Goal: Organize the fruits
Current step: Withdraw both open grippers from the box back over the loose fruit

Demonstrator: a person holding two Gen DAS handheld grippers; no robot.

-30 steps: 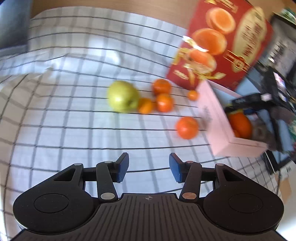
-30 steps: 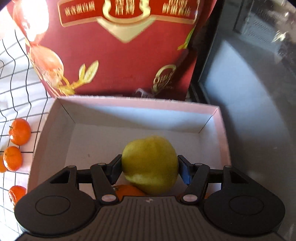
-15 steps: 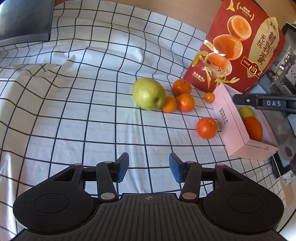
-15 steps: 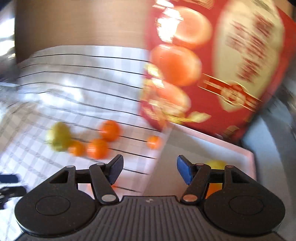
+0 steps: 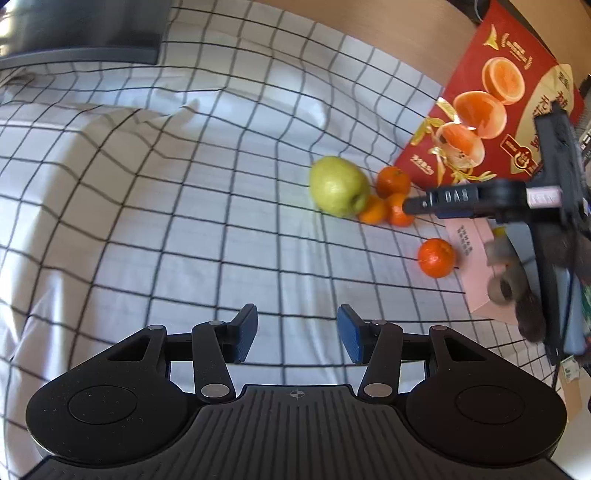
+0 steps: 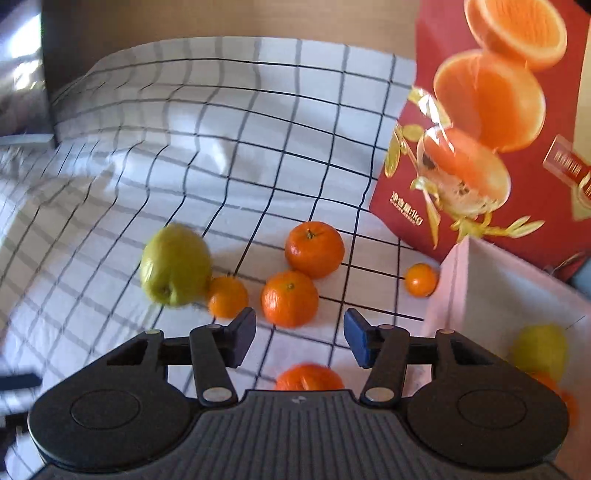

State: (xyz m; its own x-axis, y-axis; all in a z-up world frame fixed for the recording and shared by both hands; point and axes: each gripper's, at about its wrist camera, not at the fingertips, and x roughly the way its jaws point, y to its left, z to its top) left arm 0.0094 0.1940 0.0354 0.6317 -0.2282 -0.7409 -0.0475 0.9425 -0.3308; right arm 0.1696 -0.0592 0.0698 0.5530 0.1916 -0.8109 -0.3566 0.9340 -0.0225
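We see a white cloth with a black grid, rumpled into folds at upper left. Along the top runs a tan wooden surface. A dark panel fills the upper left corner. Sunlight and soft shadows fall across the cloth.

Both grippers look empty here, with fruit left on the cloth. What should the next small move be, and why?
Probably lower the right gripper onto the orange just ahead of its open jaws. It holds nothing, that fruit is lined up closest, and the pink box sits just to its right. The left gripper is open too, but farther from the fruit.
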